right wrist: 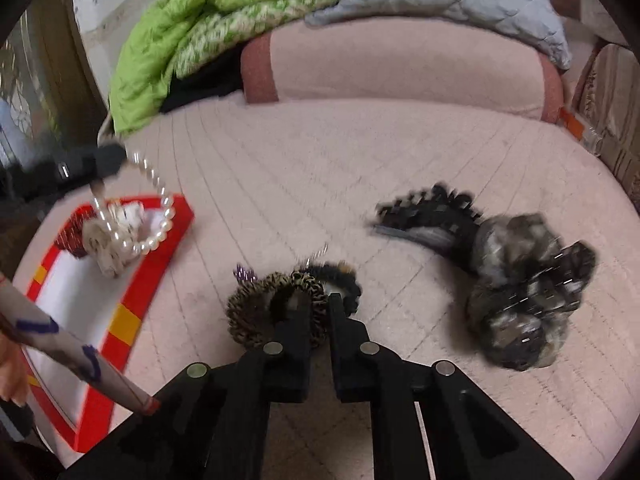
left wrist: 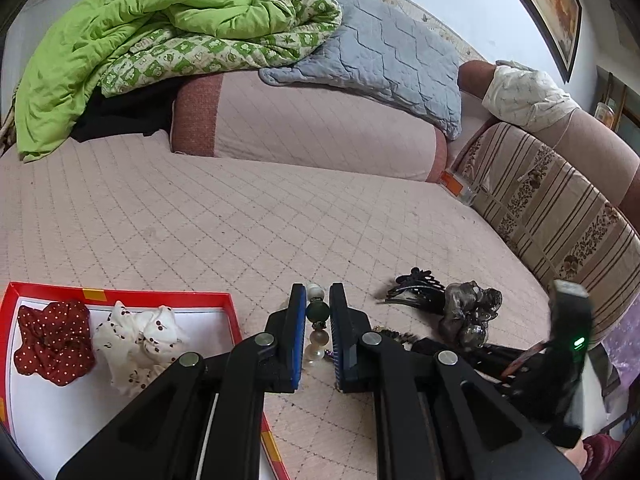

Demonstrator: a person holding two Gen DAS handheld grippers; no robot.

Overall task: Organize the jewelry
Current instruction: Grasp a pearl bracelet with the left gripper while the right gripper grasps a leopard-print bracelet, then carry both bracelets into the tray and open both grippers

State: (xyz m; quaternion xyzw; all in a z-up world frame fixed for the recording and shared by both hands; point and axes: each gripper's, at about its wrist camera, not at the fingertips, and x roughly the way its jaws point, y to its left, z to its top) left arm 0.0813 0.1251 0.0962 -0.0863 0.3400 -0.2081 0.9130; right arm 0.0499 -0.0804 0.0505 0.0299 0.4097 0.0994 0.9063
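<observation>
My left gripper (left wrist: 318, 312) is shut on a pearl and green bead bracelet (left wrist: 317, 322). In the right wrist view the left gripper (right wrist: 108, 162) holds it so the bracelet (right wrist: 154, 216) hangs above the red tray (right wrist: 132, 316). The tray (left wrist: 120, 295) holds a red dotted scrunchie (left wrist: 52, 340) and a white cherry scrunchie (left wrist: 136, 340). My right gripper (right wrist: 320, 300) is nearly closed, tips at a leopard scrunchie (right wrist: 256, 312) beside a black scrunchie (right wrist: 344, 276); a grip is unclear. A black claw clip (right wrist: 432, 212) and grey scrunchie (right wrist: 520, 292) lie right.
All lies on a pink quilted bed (left wrist: 240, 220). A pink bolster (left wrist: 304, 124), green quilt (left wrist: 140, 28) and grey pillow (left wrist: 384, 56) lie at the back. A striped cushion (left wrist: 540, 200) borders the right. A purple item (right wrist: 244, 274) lies near the scrunchies.
</observation>
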